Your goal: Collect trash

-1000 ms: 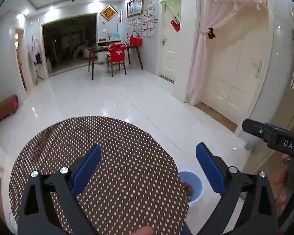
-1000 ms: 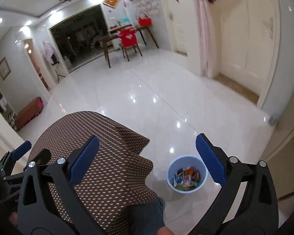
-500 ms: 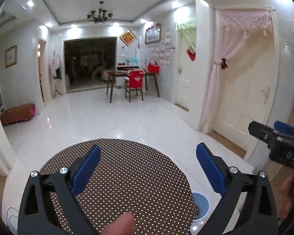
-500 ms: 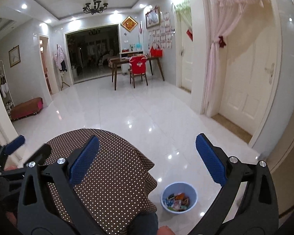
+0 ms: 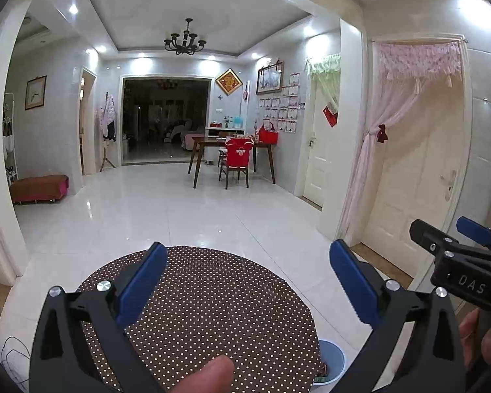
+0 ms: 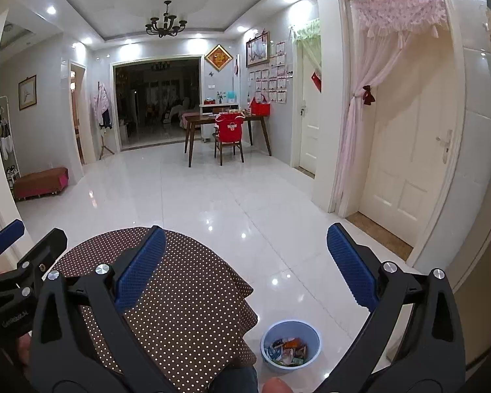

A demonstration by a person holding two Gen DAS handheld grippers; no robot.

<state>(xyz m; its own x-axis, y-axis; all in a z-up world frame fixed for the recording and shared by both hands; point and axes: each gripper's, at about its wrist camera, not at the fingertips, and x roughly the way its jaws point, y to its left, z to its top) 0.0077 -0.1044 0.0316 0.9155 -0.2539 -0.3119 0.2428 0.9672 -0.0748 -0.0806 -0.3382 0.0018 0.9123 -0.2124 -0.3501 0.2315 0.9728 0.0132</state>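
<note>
A light blue bin (image 6: 290, 349) stands on the white floor beside the round table, with several colourful wrappers (image 6: 288, 351) inside. In the left wrist view only its rim (image 5: 333, 362) shows past the table edge. My left gripper (image 5: 248, 290) is open and empty, raised over the brown dotted tablecloth (image 5: 212, 308). My right gripper (image 6: 245, 271) is open and empty, held above the table edge and the bin. Each gripper shows at the side of the other's view.
The round table with the brown dotted cloth (image 6: 180, 301) fills the near foreground. Beyond lies a glossy white tiled floor (image 6: 212, 196). A wooden table with a red-covered chair (image 6: 229, 137) stands far back. A white door with a pink curtain (image 6: 409, 150) is at the right.
Both grippers have tilted upward and pulled back, so the room and ceiling fill more of the views. The bin has slid toward the bottom of both views. Both stay open.
</note>
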